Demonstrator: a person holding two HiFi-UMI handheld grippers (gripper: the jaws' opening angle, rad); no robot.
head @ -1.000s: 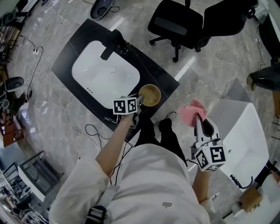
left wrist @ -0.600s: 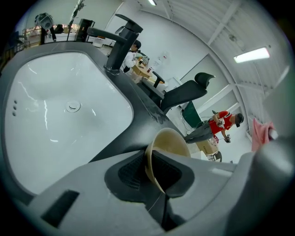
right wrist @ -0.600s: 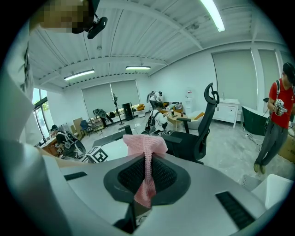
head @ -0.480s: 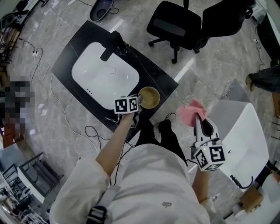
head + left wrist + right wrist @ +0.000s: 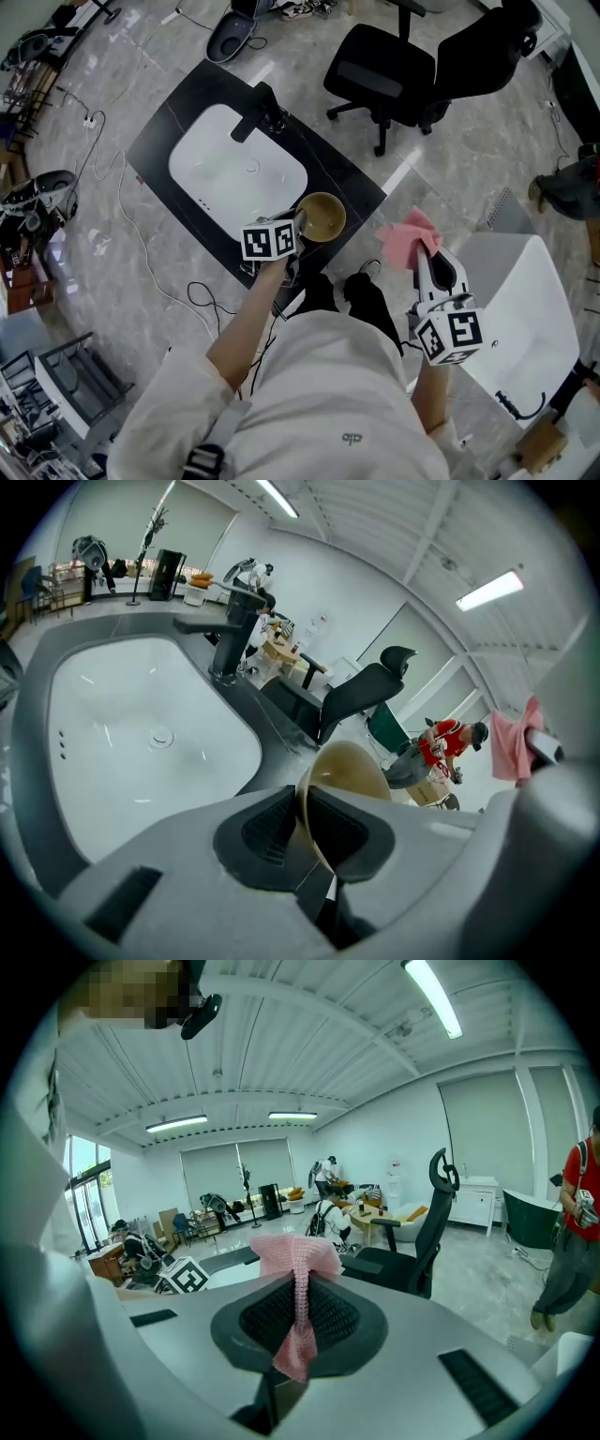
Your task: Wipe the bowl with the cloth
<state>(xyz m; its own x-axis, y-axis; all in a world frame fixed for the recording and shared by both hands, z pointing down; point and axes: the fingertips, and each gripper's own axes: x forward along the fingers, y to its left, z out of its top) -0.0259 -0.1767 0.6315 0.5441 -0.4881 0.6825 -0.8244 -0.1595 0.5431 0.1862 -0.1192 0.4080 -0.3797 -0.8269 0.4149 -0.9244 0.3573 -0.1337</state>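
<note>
1. The left gripper point(image 5: 298, 225) pinches the rim of the bowl point(image 5: 322, 217) at the table point(image 5: 361, 187) edge, beside the sink point(image 5: 234, 169). The right gripper point(image 5: 424, 251) clenches the pink cloth point(image 5: 409, 240), well apart from the bowl.
2. The step looks best done by bringing the cloth into the bowl's hollow while holding the rim steady.
3. Only the left gripper view shows the rim between the fingers point(image 5: 267, 827). Only the head view shows the gap between cloth and bowl.

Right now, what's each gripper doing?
Left gripper: shut on the bowl, at its rim.
Right gripper: shut on the cloth.
</note>
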